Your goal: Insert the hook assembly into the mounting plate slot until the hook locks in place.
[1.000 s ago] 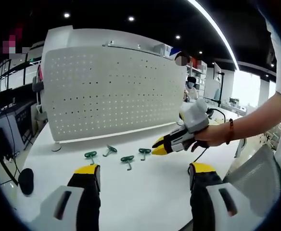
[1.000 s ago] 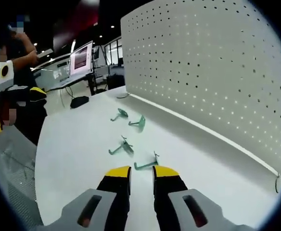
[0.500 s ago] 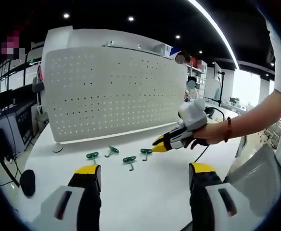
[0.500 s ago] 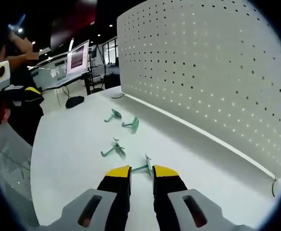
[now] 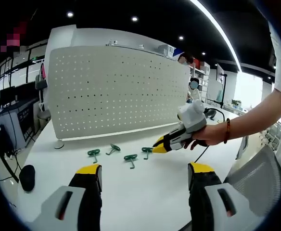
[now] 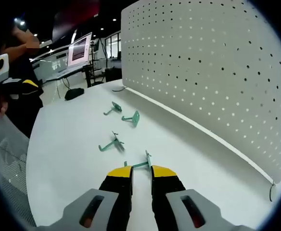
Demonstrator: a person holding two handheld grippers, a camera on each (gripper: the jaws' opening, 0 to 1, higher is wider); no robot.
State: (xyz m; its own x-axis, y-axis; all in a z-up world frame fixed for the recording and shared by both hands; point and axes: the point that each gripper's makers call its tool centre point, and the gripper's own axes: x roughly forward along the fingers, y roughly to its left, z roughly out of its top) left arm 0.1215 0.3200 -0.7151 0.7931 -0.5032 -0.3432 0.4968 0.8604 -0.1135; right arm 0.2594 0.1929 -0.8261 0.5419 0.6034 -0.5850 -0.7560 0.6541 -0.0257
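- Left gripper view: my left gripper (image 5: pixel 143 175) hangs back over the tabletop (image 5: pixel 145 192), fingers spread wide and released, nothing between them. Ahead stands the pegboard (image 5: pixel 116 91), upright at the far edge, with four green hooks lying in a loose row in front of it. My right gripper (image 5: pixel 159 145) comes in from the right, its yellow tips right at the nearest hook (image 5: pixel 146 151) on that end of the row.
- Right gripper view: my right gripper (image 6: pixel 141 172) has its fingers nearly together, only a narrow gap between them, and the nearest hook (image 6: pixel 140 164) lies just past the tips. I can't tell whether they touch it; they don't look clamped on it yet. The other three hooks sit farther along the tabletop (image 6: pixel 63 144), the pegboard (image 6: pixel 217 72) rising to the right.
- Risks, as I judge them: with the gap this narrow, I could shove the hook along the smooth top instead of straddling it. A grip on the thin stem could let it twist, and then its plate won't line up with a pegboard slot.
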